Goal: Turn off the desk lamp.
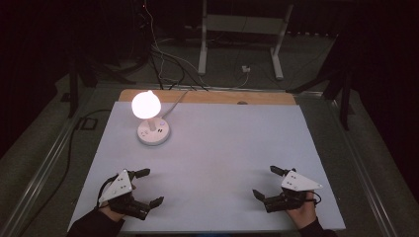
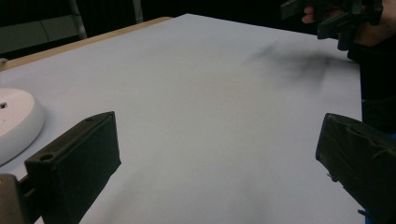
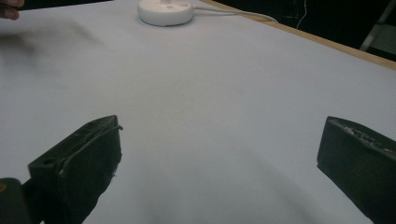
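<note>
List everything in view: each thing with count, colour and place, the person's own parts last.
lamp: one, white round base with a glowing globe, lit, far left of the table
lamp cable: one, white, runs from the base off the far edge
table: one, pale grey-white sheet with a wooden strip at the far edge
desk frame: one, white, on the floor beyond the table
floor cables: several, dark and white, behind the table
left gripper: one, black, near left, fingers apart, holding nothing
right gripper: one, black, near right, fingers apart, holding nothing
</note>
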The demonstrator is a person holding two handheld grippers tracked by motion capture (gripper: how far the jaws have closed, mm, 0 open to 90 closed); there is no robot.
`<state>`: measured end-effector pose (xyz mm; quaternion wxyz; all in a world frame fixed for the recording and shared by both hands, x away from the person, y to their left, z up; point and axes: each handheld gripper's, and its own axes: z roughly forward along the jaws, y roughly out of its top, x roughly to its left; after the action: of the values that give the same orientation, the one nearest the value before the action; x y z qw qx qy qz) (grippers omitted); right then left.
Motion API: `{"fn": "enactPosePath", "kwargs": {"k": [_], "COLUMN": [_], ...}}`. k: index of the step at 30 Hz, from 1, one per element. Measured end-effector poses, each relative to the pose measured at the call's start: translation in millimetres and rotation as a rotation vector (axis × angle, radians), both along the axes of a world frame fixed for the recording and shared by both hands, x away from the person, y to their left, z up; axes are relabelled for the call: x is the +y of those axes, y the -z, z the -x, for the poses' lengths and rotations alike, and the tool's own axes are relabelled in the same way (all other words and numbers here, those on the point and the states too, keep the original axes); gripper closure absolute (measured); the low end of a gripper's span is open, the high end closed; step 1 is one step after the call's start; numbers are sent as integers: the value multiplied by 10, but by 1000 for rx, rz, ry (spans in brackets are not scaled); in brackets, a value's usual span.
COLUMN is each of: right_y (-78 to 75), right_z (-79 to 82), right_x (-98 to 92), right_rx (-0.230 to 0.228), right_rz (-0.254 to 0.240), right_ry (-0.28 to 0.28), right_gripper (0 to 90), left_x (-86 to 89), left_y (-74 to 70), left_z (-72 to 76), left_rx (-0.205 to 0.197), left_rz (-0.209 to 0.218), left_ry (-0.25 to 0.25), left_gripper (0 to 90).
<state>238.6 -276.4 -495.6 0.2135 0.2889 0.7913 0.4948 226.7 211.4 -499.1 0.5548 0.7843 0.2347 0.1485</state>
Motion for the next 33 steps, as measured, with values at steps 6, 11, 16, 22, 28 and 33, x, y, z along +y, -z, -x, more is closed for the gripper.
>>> {"fn": "enactPosePath", "kwargs": {"k": [6, 11, 16, 22, 28, 33], "right_y": [-7, -12, -11, -35, -57, -67], "right_z": [2, 1, 5, 26, 35, 42], "right_x": [5, 17, 27, 27, 28, 31], "right_rx": [4, 3, 5, -4, -12, -10], "right_rz": [-3, 2, 6, -5, -13, -23], "right_ry": [2, 1, 4, 4, 2, -1], "right_gripper": [0, 0, 0, 0, 0, 0], "left_x": [3, -22, -39, -78, -131, -154], "left_y": [-1, 7, 5, -29, -75, -101], "left_z": [-2, 5, 12, 49, 82, 94], "left_rx": [3, 16, 11, 13, 12, 15], "left_rz": [-11, -28, -46, -53, -68, -66], "left_ry": [0, 25, 36, 83, 112, 129], "left_gripper": [4, 4, 4, 4, 4, 4]}}
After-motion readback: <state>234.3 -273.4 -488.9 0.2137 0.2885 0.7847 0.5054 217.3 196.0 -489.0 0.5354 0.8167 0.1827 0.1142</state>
